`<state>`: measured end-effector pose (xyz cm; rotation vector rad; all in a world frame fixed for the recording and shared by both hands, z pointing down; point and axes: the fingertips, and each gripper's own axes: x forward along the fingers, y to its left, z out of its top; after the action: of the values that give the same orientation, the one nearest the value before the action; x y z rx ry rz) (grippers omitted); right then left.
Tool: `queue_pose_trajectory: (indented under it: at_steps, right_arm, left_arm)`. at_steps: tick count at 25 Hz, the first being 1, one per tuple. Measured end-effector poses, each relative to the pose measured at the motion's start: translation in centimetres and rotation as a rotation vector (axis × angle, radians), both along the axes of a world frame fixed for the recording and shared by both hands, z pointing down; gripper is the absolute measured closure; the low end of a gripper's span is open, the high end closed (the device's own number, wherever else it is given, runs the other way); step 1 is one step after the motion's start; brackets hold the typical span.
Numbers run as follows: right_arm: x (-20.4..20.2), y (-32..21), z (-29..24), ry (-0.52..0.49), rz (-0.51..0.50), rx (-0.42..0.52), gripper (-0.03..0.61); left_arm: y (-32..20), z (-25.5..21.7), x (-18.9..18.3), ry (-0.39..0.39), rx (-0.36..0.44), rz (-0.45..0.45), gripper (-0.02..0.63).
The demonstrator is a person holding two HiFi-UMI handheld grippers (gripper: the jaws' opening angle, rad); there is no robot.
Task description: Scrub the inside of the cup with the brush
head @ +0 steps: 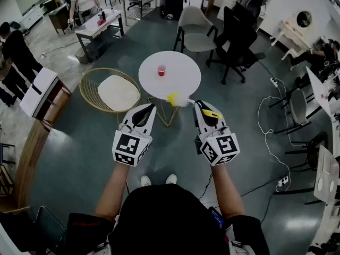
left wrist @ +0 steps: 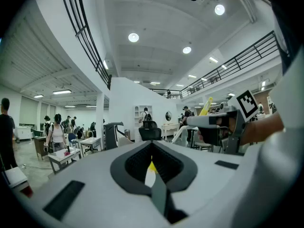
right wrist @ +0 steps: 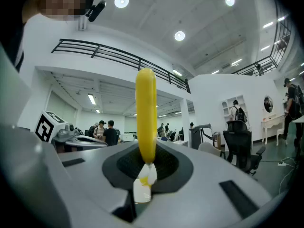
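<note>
Grippers are held out side by side in front of the person, both pointing level. The right gripper [right wrist: 144, 177] is clamped on the brush [right wrist: 146, 108]: in the right gripper view its jaws meet on the white base of the brush, and the yellow stem rises straight up from between them. From the head view the brush's yellow and white end [head: 174, 99] pokes out to the left of that gripper's tip [head: 201, 112]. The left gripper [left wrist: 153, 177] has its jaws pressed together with nothing held; in the head view it [head: 144, 115] sits level with the right one and apart from it.

Beyond both tips stands a round white table [head: 183, 84]. The red cup [head: 161, 70] is upright near the table's middle, well apart from the brush and from both grippers. Left of the table is a gold wire chair [head: 90, 92] with a cream seat. Behind the table are a grey chair [head: 195, 28] and a black office chair [head: 239, 31].
</note>
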<state>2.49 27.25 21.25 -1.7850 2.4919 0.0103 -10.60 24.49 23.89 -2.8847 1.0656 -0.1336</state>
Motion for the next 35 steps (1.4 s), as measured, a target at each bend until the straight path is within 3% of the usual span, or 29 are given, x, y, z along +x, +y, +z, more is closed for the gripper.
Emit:
queue_pose_trajectory:
  at_steps: [16,35]
  right_arm:
    - [-0.1,0.1,0.5,-0.006,0.011,0.007,0.534]
    - [6.3,-1.7,2.0,-0.019,-0.074,0.005,0.534]
  left_arm:
    - [0.0,0.5,-0.4,0.005,-0.005,-0.011,0.601]
    - [-0.6,2.1,5.9,-0.03,-0.016,-0.073,0.601]
